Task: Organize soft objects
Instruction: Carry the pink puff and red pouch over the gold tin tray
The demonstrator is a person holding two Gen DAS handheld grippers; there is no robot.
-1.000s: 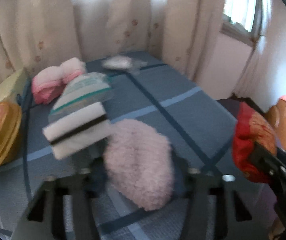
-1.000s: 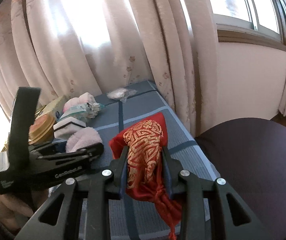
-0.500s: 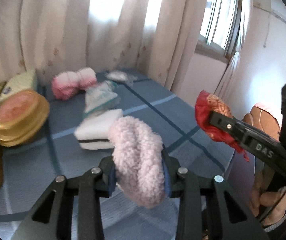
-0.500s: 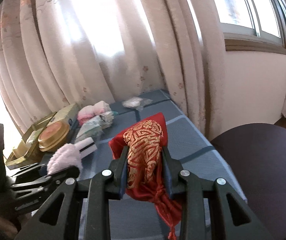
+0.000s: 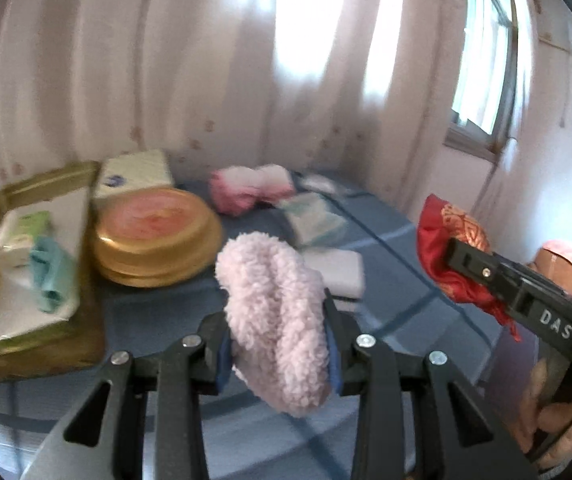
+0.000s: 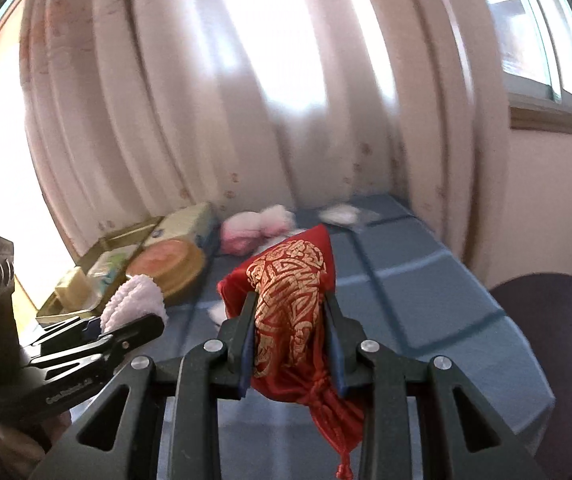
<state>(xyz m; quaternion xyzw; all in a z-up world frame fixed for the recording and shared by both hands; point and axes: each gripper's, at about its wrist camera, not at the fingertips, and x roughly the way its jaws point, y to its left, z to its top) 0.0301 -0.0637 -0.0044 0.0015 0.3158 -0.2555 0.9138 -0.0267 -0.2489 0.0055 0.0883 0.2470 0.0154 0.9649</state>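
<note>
Left gripper [image 5: 276, 344] clamped on a fuzzy pale-pink slipper [image 5: 276, 320], jaws pressing its plush sides, lifted above the bed [image 5: 386, 280]. Right gripper [image 6: 291, 344] clamped on a glossy red satin pouch [image 6: 290, 292] with gold woven pattern and a knotted tassel hanging below, also held above the blue checked bedspread. Left on the bed: a round gold tin [image 5: 156, 236] with a pink lid, a fluffy pink-and-white bundle [image 5: 252, 190], a flat white pad [image 5: 336, 270], a crinkly packet [image 5: 312, 220]. Beside the tin, a gold-rimmed tray [image 5: 38, 248] holding small boxes. Sheer pleated curtains [image 6: 246, 100] behind.
</note>
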